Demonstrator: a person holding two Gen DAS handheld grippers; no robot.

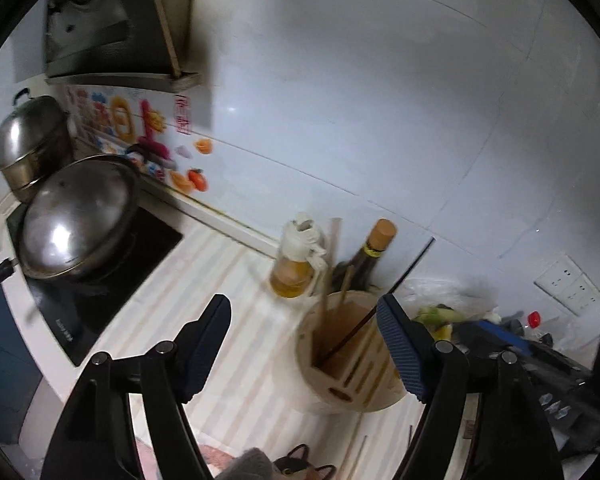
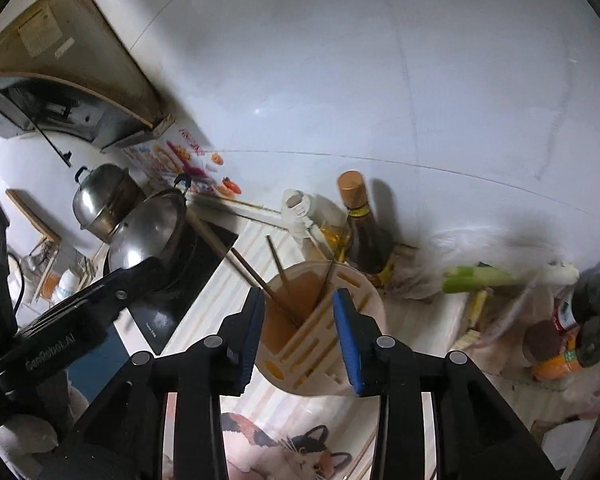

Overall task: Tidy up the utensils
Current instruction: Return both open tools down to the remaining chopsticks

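A round cream utensil holder (image 1: 352, 364) stands on the striped counter and holds several chopsticks (image 1: 328, 276). In the right wrist view the holder (image 2: 324, 340) sits just beyond the fingertips, with chopsticks (image 2: 260, 280) leaning out of its left compartment. My left gripper (image 1: 304, 352) is open and empty, with the holder between and beyond its fingers. My right gripper (image 2: 298, 332) is open and empty right over the holder. The left gripper's body (image 2: 72, 320) shows at the left of the right wrist view.
An oil bottle (image 1: 296, 260) and a dark sauce bottle (image 1: 364, 260) stand behind the holder by the wall. A wok with a steel lid (image 1: 76, 224) sits on the black cooktop (image 1: 112, 280). A steel pot (image 1: 32, 140) stands behind it. Green onion (image 2: 484, 278), bags and jars (image 2: 568, 328) lie to the right.
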